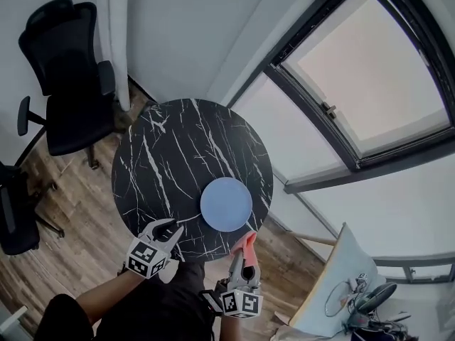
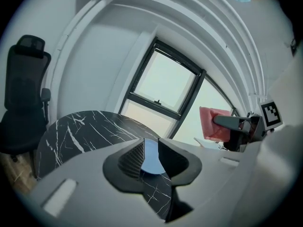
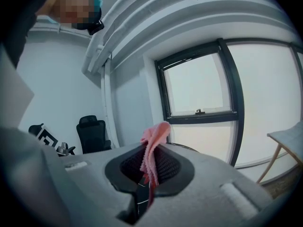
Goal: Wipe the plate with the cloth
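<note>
A light blue plate [image 1: 226, 203] lies on the near right part of a round black marble table [image 1: 178, 155]. My left gripper [image 1: 175, 226] hovers at the table's near edge, left of the plate, its jaws open with nothing between them. In the left gripper view the plate [image 2: 150, 161] shows through the gap of the left gripper [image 2: 150, 157]. My right gripper [image 1: 240, 256] is just off the table's near edge below the plate, shut on a pink cloth [image 1: 247, 241]. The cloth [image 3: 154, 145] stands up from the pinched jaws of the right gripper [image 3: 150, 167], and the cloth [image 2: 215, 124] also shows in the left gripper view.
Black office chairs [image 1: 67, 69] stand on the wooden floor left of the table. A large window [image 1: 362, 84] runs along the right. A white table [image 1: 341, 283] with small items sits at lower right.
</note>
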Action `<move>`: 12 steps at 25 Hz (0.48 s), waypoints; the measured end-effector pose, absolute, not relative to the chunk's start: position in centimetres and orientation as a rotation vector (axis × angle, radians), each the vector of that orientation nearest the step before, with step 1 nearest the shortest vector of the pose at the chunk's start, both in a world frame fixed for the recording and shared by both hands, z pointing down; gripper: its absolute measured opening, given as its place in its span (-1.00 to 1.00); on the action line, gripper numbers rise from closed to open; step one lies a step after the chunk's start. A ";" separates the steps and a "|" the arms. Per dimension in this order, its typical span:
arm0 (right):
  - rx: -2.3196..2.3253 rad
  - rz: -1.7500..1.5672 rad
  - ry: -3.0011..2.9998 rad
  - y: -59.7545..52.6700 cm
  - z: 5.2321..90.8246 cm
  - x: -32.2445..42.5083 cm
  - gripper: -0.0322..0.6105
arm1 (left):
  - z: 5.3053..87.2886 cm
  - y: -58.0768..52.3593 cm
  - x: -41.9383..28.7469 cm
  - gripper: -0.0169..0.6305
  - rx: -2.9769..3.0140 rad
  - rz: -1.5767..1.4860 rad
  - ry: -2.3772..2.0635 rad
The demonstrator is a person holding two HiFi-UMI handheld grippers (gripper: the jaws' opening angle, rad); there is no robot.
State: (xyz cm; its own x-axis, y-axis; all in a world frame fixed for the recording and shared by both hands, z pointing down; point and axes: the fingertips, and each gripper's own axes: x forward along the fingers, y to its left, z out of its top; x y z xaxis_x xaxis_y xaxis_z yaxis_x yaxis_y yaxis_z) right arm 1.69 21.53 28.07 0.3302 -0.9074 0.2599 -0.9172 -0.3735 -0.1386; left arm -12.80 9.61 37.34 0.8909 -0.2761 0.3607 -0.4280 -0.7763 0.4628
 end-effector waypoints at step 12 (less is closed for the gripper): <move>2.415 0.581 -1.874 17.6 32.5 11.5 -0.86 | 41.1 9.1 -6.0 -0.56 2.431 0.481 -0.631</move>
State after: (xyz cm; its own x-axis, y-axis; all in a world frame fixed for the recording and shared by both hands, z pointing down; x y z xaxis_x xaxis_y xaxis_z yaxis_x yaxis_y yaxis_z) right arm 11.52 17.56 32.53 0.2051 -0.9290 0.3080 -0.9402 -0.2744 -0.2016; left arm -5.99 9.05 41.07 0.8234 -0.3267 0.4639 -0.5341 -0.7225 0.4390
